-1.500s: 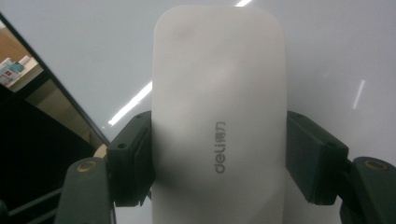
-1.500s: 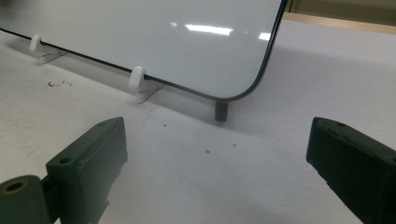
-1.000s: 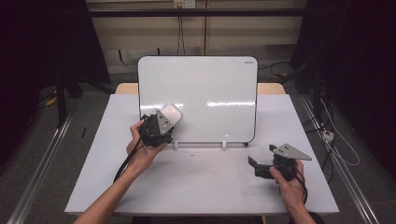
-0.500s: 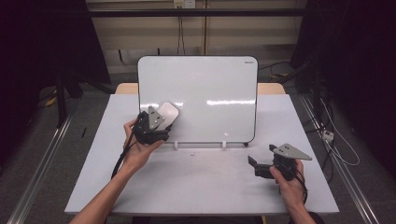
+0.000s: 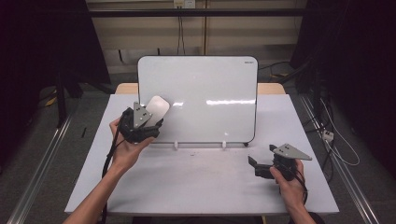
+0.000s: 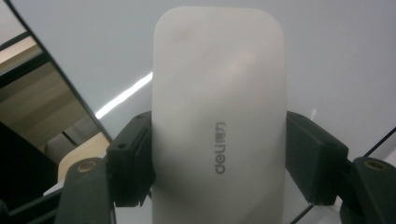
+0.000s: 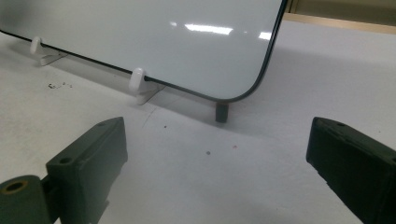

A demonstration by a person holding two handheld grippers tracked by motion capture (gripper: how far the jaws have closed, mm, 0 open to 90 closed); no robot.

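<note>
Matte white rounded eraser — clamped in left claw, glossy whiteboard behind.

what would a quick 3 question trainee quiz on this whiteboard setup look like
1. True or false: the left tongs are shut on the white eraser.
2. The right tongs are: A) holding a marker, B) open with nothing between them, C) pressed against the board.
3. What keeps the whiteboard standing on the table?

Key:
1. True; both jaws press the eraser's sides.
2. B.
3. Small white clip feet along its bottom edge, with a dark prop behind it.
</note>
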